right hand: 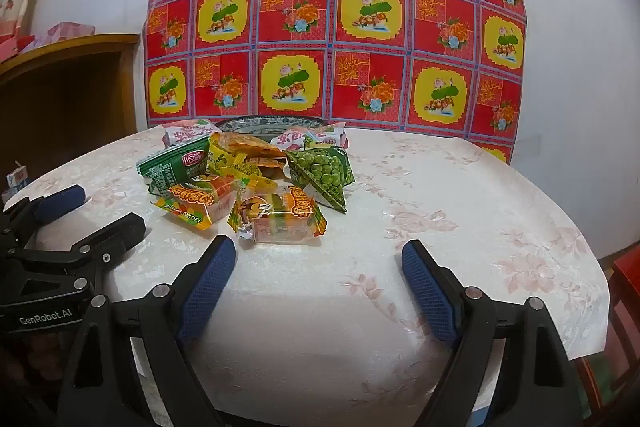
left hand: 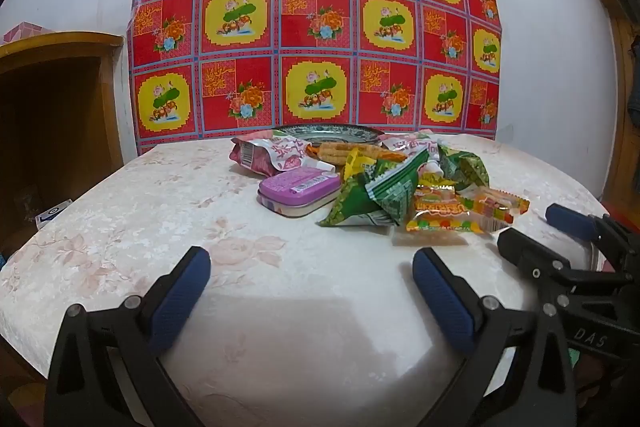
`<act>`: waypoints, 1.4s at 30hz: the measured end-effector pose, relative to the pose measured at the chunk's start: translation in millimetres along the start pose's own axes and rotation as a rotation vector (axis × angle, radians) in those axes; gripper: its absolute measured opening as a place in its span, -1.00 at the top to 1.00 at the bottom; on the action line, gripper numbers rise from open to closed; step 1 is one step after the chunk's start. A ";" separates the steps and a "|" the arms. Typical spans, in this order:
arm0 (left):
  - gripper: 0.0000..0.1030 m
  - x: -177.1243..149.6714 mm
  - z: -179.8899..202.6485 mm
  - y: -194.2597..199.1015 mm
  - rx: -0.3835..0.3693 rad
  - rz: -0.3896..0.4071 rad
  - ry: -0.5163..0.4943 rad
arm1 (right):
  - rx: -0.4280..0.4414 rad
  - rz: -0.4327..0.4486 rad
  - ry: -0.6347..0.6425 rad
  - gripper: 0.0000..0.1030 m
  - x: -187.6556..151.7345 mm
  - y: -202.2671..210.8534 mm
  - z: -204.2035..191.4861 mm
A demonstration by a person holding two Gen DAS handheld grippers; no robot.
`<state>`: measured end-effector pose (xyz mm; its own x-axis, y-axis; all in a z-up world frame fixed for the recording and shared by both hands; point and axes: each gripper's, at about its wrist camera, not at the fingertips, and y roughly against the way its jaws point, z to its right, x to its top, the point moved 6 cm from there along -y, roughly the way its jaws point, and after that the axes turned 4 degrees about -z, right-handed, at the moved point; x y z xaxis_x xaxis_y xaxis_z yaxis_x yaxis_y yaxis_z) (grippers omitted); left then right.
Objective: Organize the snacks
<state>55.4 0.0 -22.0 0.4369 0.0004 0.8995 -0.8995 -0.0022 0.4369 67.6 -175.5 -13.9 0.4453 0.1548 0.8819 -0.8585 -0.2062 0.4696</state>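
A pile of snack packets (left hand: 400, 183) lies on the far half of the table (left hand: 160, 211): a purple tin (left hand: 298, 189), green pea packets (left hand: 372, 199), orange candy packets (left hand: 452, 215) and pink packets (left hand: 264, 157). A patterned plate (left hand: 328, 133) sits behind the pile. My left gripper (left hand: 312, 279) is open and empty, in front of the pile. In the right wrist view the pile (right hand: 248, 179) is ahead and to the left, with the plate (right hand: 268, 125) behind it. My right gripper (right hand: 318, 267) is open and empty, its left finger close to an orange candy packet (right hand: 280, 217).
A red and yellow patterned sheet (left hand: 316, 23) hangs on the wall behind the table. A wooden cabinet (left hand: 52, 107) stands to the left. The right gripper shows at the right edge of the left wrist view (left hand: 560, 231). The left gripper shows at the left of the right wrist view (right hand: 84, 215).
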 end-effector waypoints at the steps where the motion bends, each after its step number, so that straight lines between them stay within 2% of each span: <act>1: -0.99 0.0 0.0 0.0 0.000 0.000 0.000 | 0.000 0.000 0.000 -0.69 0.0 0.0 0.0; 42: -0.99 0.3 1.0 3.4 0.002 0.000 0.000 | 0.000 -0.006 0.000 -0.68 0.0 -0.9 1.1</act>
<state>52.5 -1.0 -20.3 0.4370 0.0001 0.8995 -0.8994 -0.0038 0.4370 68.7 -176.4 -14.2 0.4500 0.1564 0.8792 -0.8559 -0.2052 0.4746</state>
